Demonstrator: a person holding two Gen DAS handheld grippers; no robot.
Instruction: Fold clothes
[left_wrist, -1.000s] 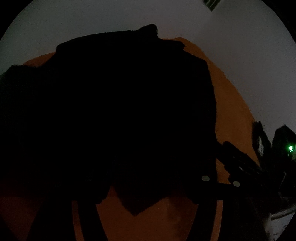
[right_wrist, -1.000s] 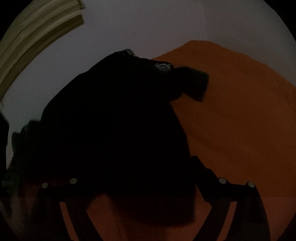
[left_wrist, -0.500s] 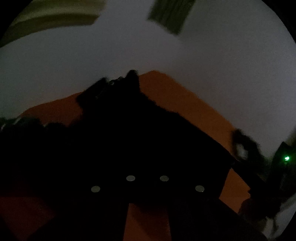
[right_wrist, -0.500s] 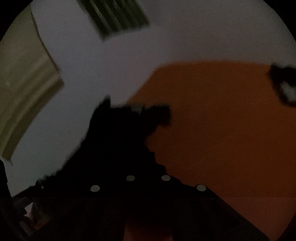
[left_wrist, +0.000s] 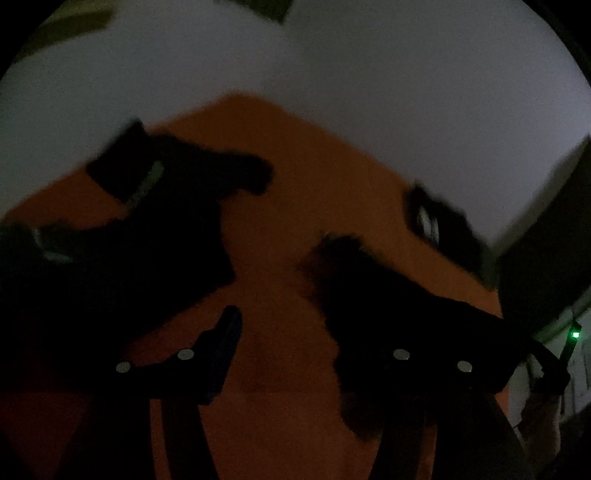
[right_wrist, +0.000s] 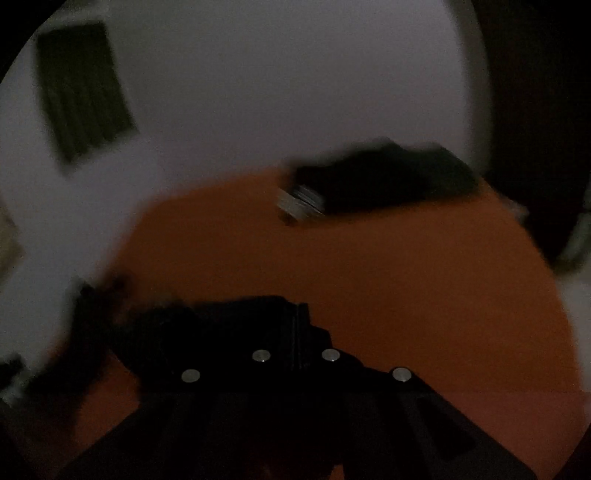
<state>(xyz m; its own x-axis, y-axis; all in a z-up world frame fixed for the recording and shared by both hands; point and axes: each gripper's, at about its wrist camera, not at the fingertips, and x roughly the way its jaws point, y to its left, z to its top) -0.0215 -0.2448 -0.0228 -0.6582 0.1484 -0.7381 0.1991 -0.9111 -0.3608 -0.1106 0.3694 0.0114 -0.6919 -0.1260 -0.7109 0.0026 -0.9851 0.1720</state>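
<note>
Left gripper (left_wrist: 284, 332): jaws spread and opening, bare orange table (left_wrist: 295, 166) between them; dark garment (left_wrist: 147, 240) bunched beyond left finger, more dark cloth over right finger. Right gripper (right_wrist: 297, 321): fingers pressed together; pinching cloth or not, cannot tell. Folded dark pile (right_wrist: 388, 177) far ahead.

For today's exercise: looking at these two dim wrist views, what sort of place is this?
Probably a room in a home: a plain pale wall, a dark slatted vent on it, and black clothes on an orange-covered flat surface.
</note>
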